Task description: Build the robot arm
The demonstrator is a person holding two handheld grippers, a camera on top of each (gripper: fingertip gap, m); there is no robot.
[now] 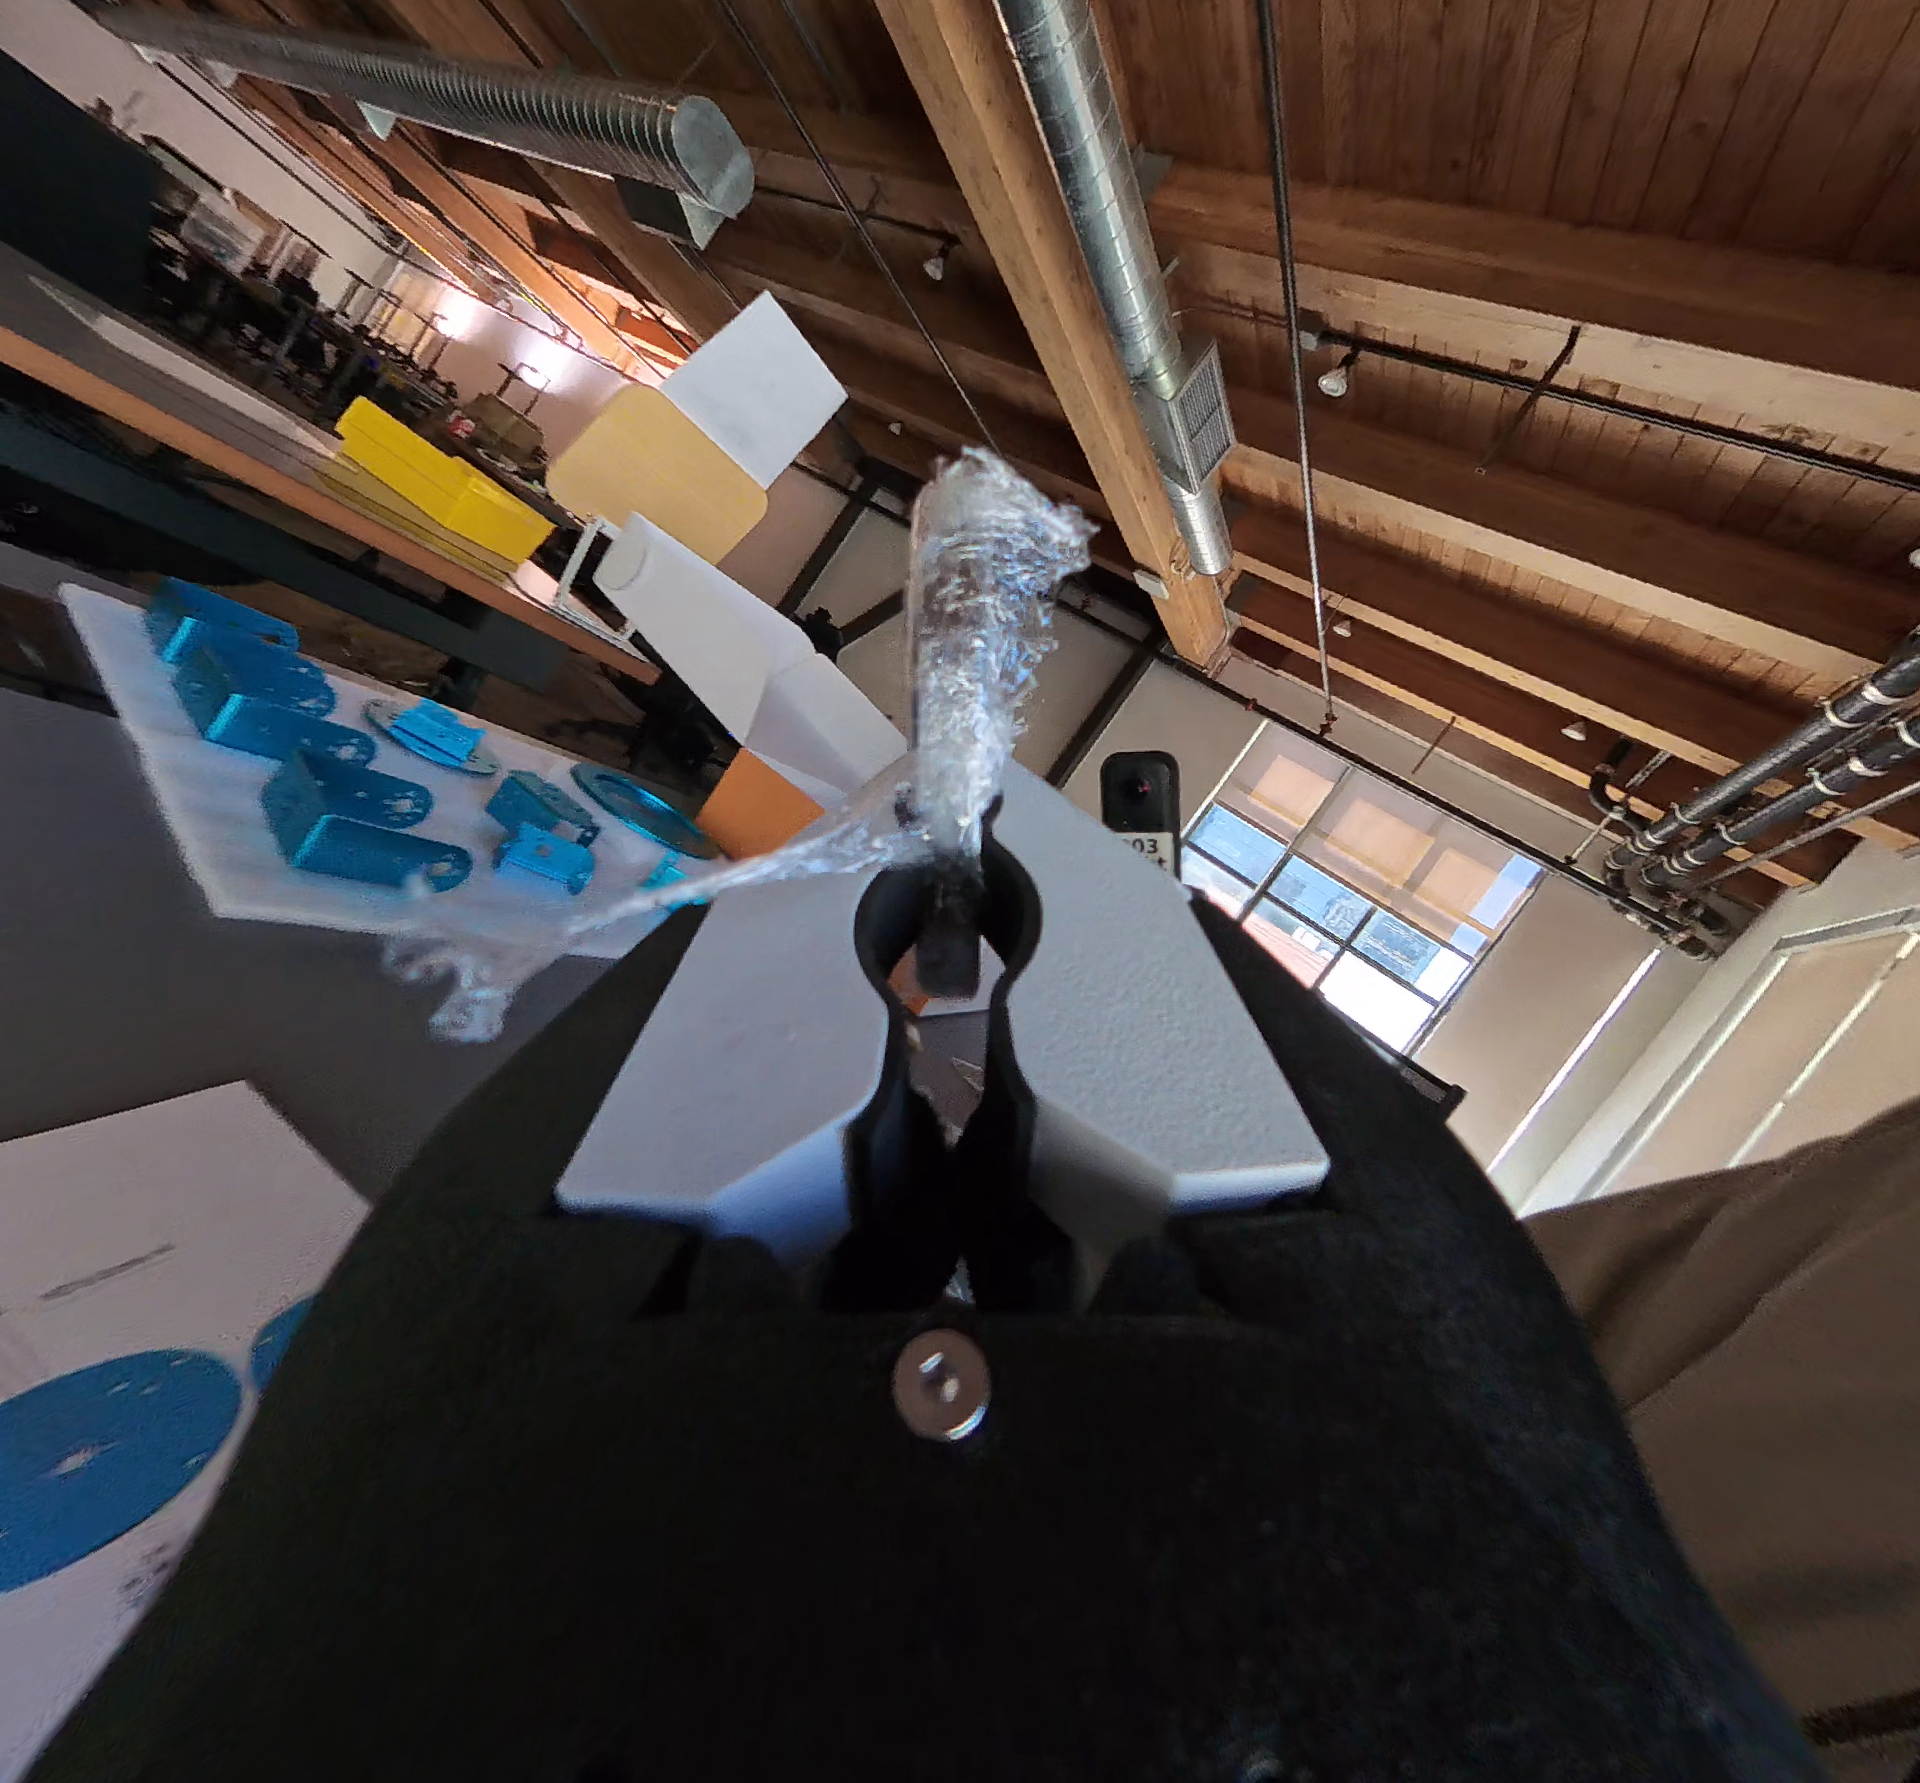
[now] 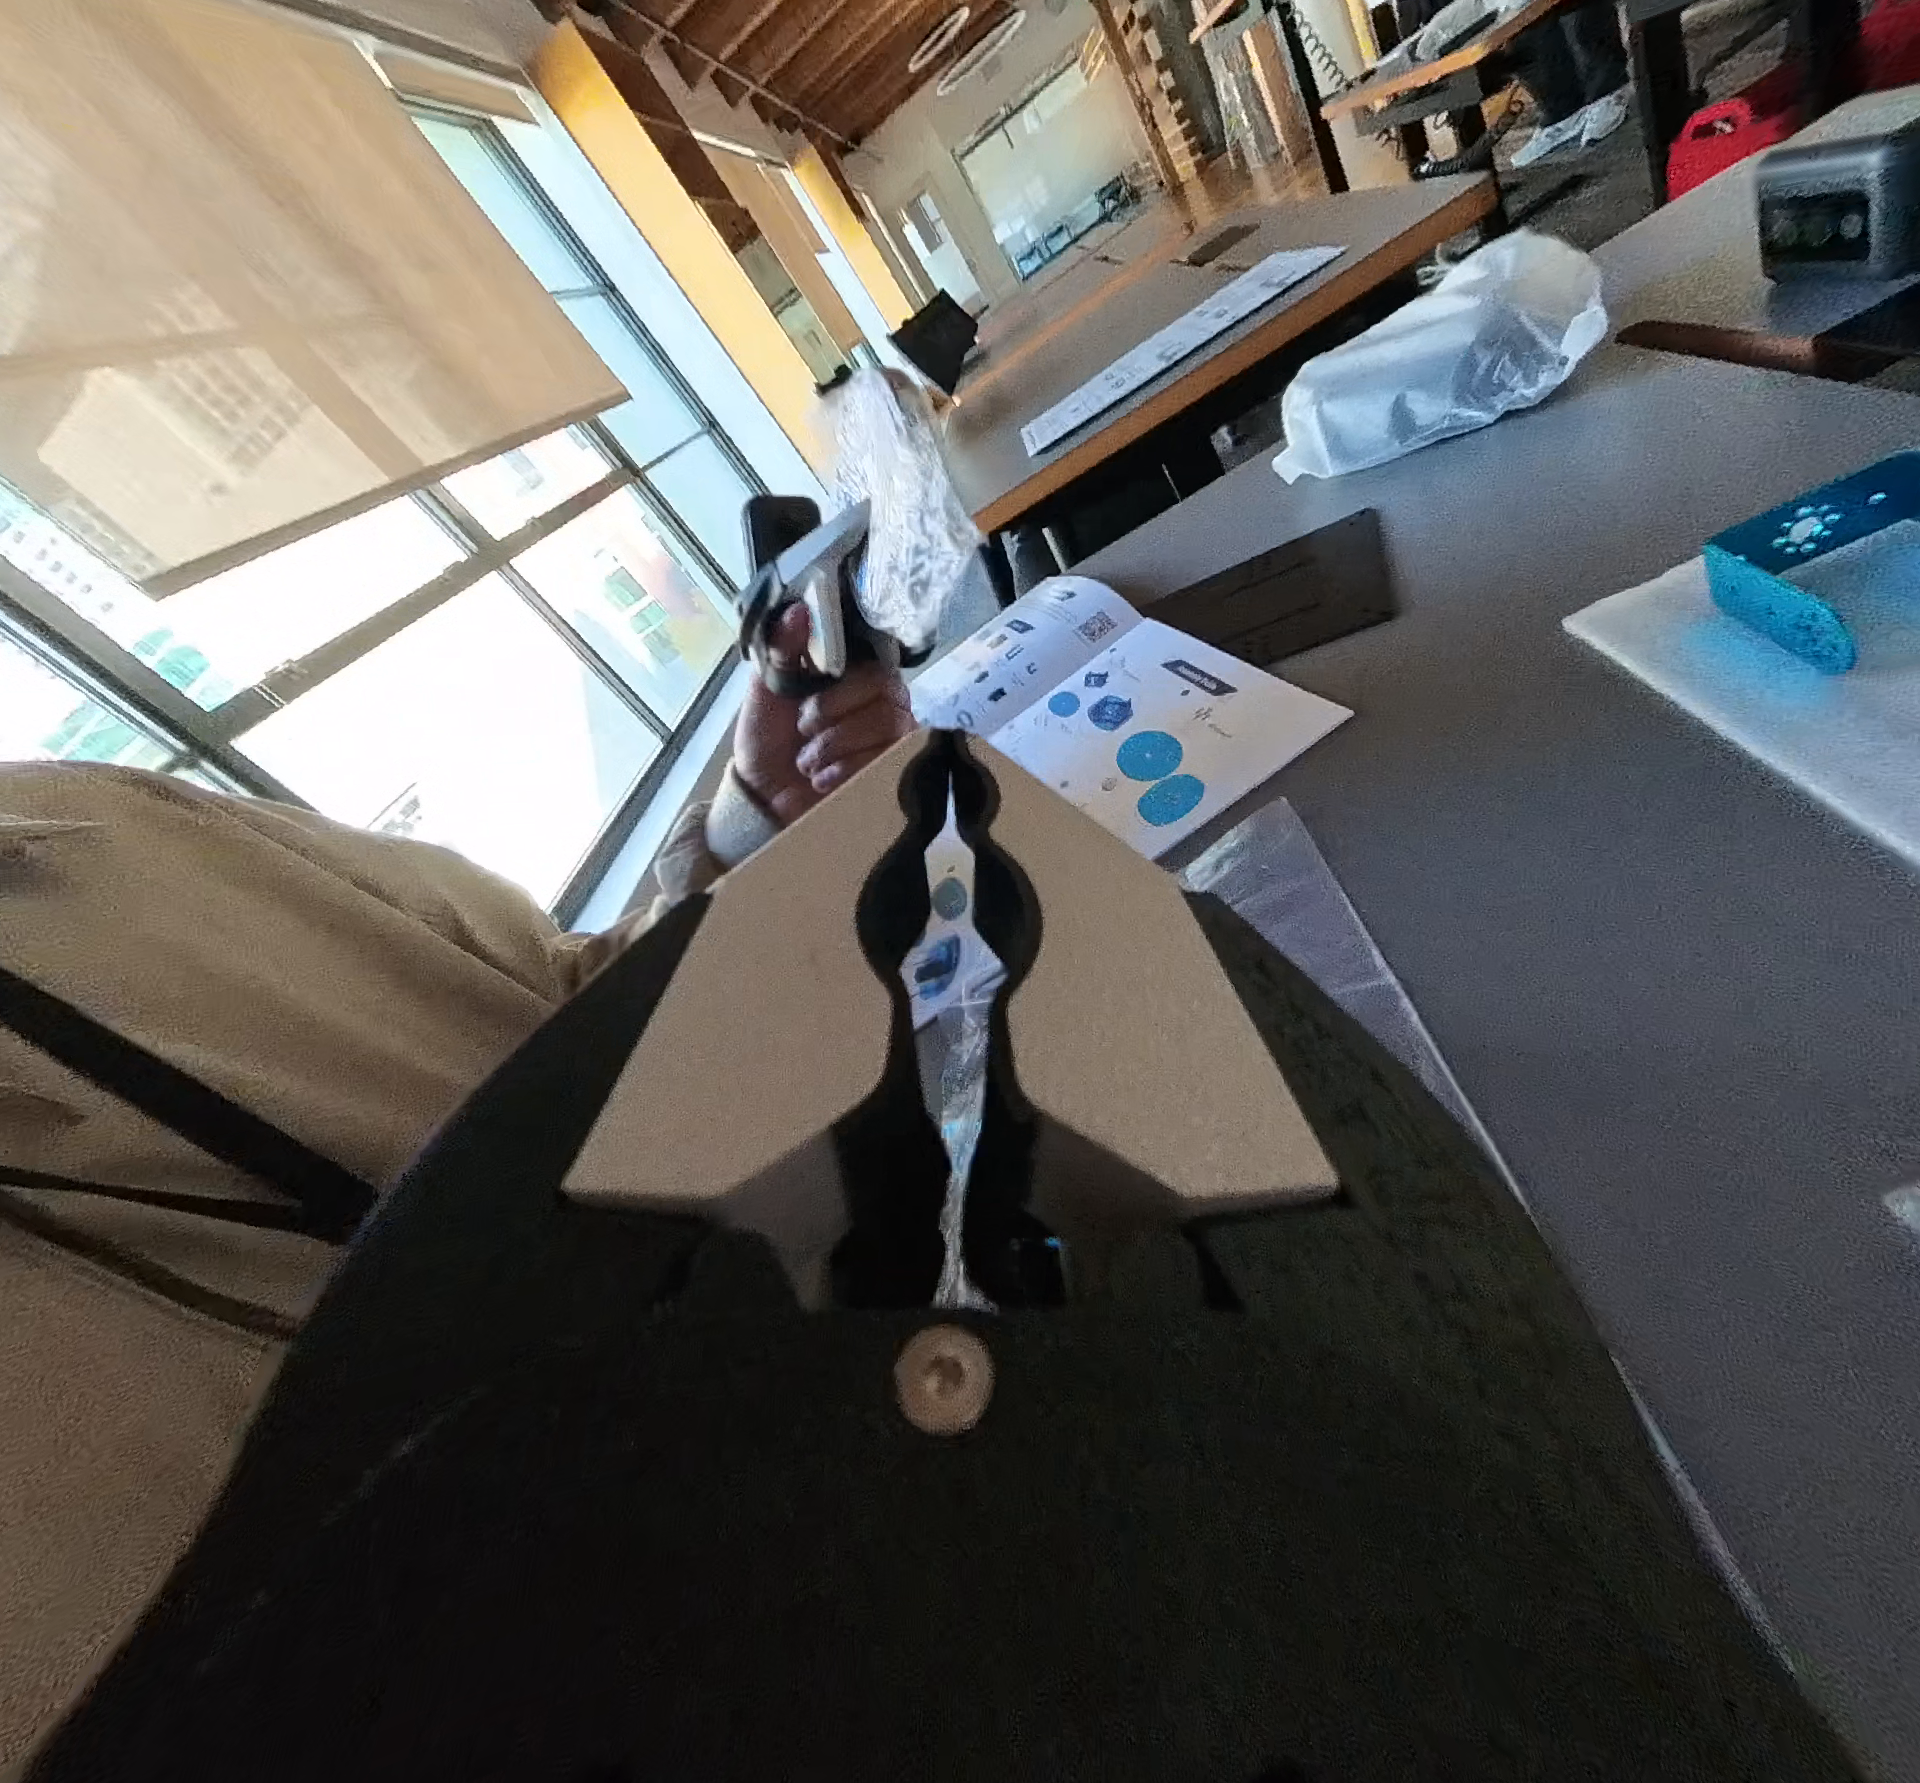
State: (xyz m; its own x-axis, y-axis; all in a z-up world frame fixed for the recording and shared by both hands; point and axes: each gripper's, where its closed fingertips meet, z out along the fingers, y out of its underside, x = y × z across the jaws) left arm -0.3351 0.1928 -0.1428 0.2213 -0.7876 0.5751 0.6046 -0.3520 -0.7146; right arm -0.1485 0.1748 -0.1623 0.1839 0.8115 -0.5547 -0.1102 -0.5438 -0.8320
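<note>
From the left wrist view we see the left gripper (image 1: 961,845) tilted up toward a wooden ceiling, its jaws clamped on a dark stick-like part wrapped in crinkled clear plastic wrap (image 1: 971,632). The wrapped part stands up past the fingertips, and a loose strand of the wrap trails off to the left. Down on the left, a white tray (image 1: 145,694) on the grey table (image 1: 156,985) carries several blue metal brackets (image 1: 348,814). Nearer on the left lies a white sheet printed with blue discs (image 1: 104,1453). Farther back sit yellow boxes (image 1: 436,486) on another bench.

From the right wrist view, the right gripper (image 2: 948,746) has its jaws nearly together, leaving only a thin slit; a strip of clear film shows through that slit, though we cannot tell whether the jaws actually pinch it (the view there is too narrow). Beyond its tips a hand (image 2: 821,736) holds the left gripper (image 2: 831,580) raised before the windows, with the wrapped part (image 2: 904,507) sticking up from it. On the grey table (image 2: 1558,902) to the right lie an open leaflet (image 2: 1122,725), a flat black plate (image 2: 1288,590), a white plastic bag (image 2: 1455,362) farther off, and a white tray (image 2: 1766,694) with a blue bracket (image 2: 1797,570).
</note>
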